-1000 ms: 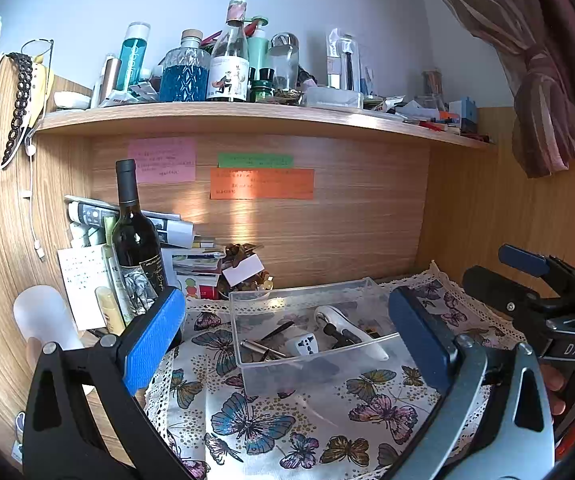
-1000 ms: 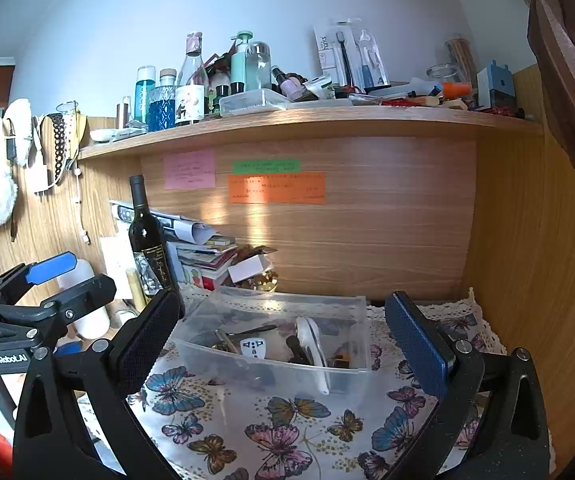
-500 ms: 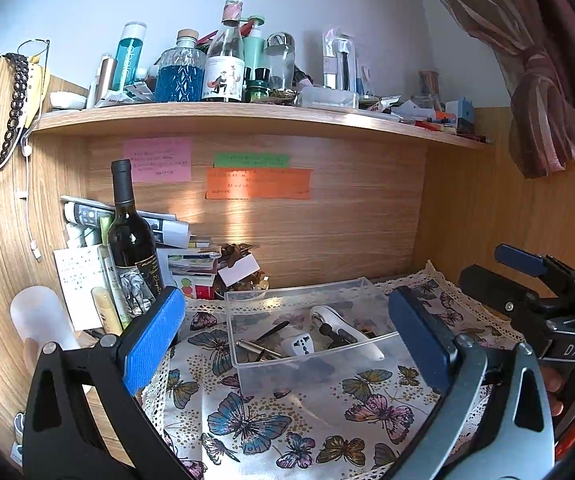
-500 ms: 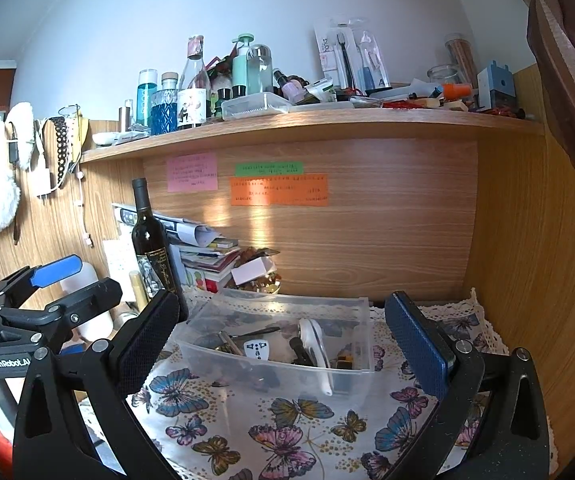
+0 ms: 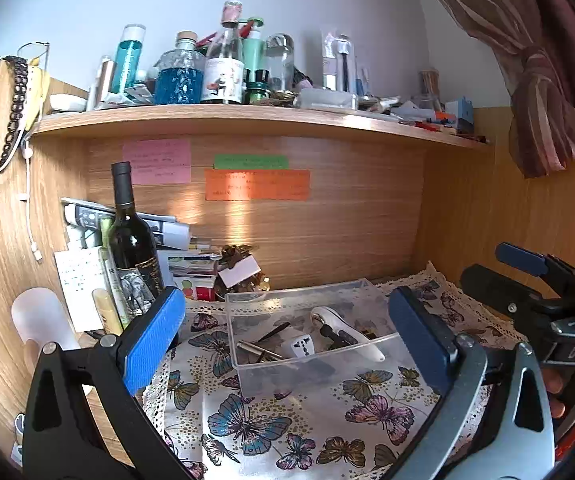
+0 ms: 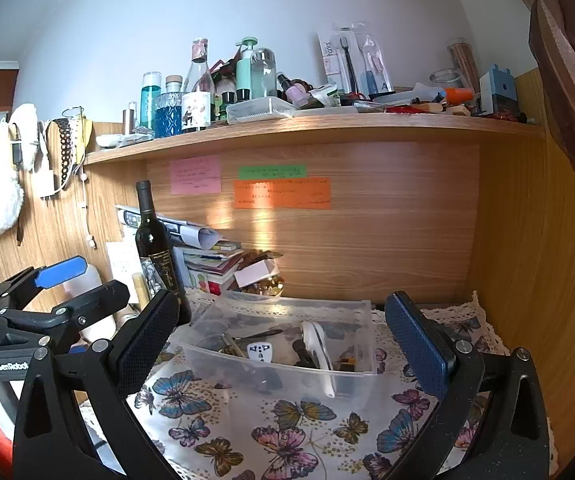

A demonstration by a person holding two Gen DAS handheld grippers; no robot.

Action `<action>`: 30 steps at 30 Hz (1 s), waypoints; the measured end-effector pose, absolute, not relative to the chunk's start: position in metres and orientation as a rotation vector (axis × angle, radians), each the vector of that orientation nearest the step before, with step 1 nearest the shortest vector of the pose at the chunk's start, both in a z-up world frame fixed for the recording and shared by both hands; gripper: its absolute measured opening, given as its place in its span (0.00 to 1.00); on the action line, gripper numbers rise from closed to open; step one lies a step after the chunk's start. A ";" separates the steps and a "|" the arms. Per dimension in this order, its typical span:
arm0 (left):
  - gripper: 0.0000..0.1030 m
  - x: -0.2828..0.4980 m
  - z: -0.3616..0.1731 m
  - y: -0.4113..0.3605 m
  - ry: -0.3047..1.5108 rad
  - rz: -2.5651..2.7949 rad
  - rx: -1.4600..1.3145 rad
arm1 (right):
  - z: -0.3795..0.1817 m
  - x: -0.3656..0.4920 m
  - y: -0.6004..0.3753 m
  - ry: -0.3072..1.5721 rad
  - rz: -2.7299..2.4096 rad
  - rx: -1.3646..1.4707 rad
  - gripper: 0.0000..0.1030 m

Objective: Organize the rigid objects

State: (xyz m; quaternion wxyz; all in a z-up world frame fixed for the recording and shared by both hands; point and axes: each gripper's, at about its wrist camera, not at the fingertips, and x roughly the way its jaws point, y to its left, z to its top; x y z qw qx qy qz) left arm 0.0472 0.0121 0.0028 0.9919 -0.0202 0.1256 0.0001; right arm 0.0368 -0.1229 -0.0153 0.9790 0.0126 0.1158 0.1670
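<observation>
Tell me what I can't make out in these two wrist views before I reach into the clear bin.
- Clear bin: small dark items beside the white adapter are too small to identify, both views.
- Sticky notes: writing too small and blurred.
- Stack behind the wine bottle: partly hidden by it.
- Left gripper and right gripper: open; handles cut off by the bottom edge.

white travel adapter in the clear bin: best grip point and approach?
Judgement: come from straight above with the right tongs and pinch the travel adapter across its two flat side faces. It lies socket face up in the clear bin, whose walls block any sideways approach. Metal pieces lie close on its left, so close narrowly.
</observation>
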 end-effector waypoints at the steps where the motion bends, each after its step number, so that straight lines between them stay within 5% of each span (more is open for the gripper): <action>1: 1.00 0.047 0.003 0.013 0.252 -0.001 -0.043 | -0.015 0.037 -0.123 0.234 0.337 0.026 1.00; 30: 1.00 0.050 0.002 0.013 0.258 -0.037 -0.039 | -0.021 0.043 -0.126 0.250 0.340 0.040 1.00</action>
